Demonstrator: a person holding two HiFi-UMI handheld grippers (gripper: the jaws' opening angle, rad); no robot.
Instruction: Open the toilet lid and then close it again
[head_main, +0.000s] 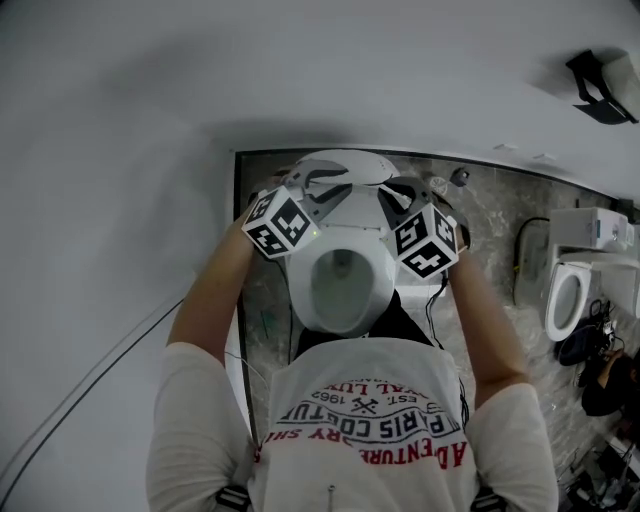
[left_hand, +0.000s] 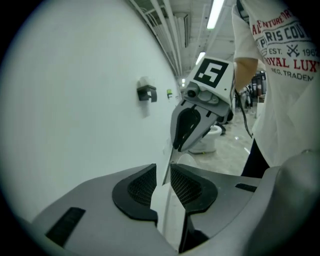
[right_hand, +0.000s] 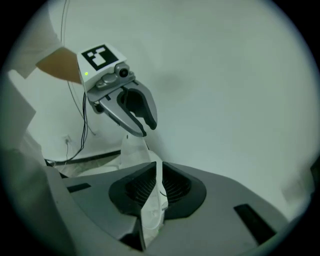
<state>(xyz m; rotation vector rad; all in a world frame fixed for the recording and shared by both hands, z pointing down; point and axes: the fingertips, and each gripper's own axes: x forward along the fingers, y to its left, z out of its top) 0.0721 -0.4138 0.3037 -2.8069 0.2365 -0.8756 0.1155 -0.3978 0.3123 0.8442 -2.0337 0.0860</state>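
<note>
We are standing over a white ceramic toilet bowl (head_main: 340, 305) and gripping its white plastic toilet lid (head_main: 345, 163) from both sides. The lid is lifted clear of the seat and is tilting up over the back edge of the bowl, near the plain white wall (head_main: 120, 150), so the oval opening of the bowl is showing below it. The left tool (head_main: 318, 190) is clamping the lid's left rim. In the left gripper view its jaws are standing a little way apart, with the thin white edge of the lid filling the gap between the dark ribbed pads. The right tool (head_main: 392, 197) is clamping the opposite rim in the same way, its pads pressing on the white edge from either side. The two tools are facing each other across the lid, their black-and-white marker cubes sitting just above the bowl's left and right edges. The bowl is resting on a grey marbled floor (head_main: 490, 215), tight against the floor's left edge. A second white toilet (head_main: 568, 297) is standing well apart, toward the floor's right edge. Our white T-shirt with red print (head_main: 370, 420) is filling the bottom of the head view
</note>
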